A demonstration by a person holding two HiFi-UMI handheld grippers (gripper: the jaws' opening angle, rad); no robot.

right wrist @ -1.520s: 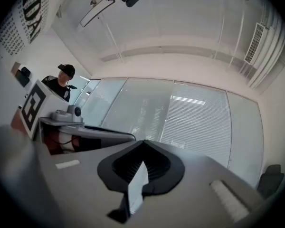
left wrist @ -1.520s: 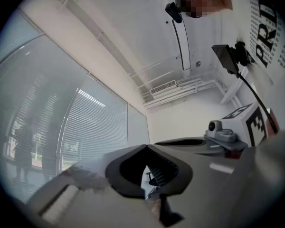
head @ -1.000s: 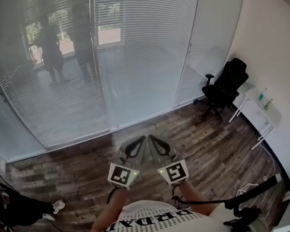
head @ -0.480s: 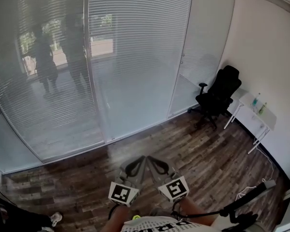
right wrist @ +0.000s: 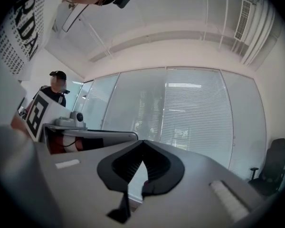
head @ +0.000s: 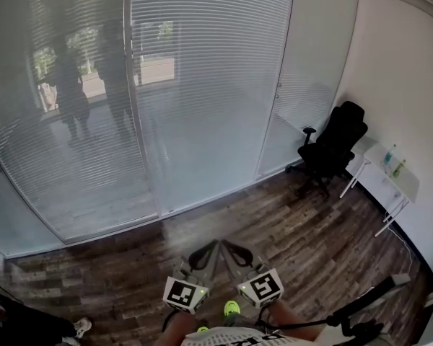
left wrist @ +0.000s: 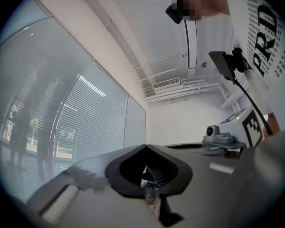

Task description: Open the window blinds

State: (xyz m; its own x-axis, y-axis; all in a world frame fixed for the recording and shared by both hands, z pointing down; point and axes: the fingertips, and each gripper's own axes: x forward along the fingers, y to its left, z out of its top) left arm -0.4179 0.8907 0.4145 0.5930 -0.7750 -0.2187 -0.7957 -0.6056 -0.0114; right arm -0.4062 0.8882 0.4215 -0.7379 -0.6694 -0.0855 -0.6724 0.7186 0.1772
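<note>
- The window blinds hang lowered over the whole glass wall ahead of me, well apart from both grippers.
- Dark wood plank floor runs from the glass to my feet.
- A black office chair stands in the right corner, beside a narrow white table against the wall.
- My left gripper is low in front of me, jaws together with nothing between them.
- My right gripper, just beside it, is likewise closed and empty.
</note>
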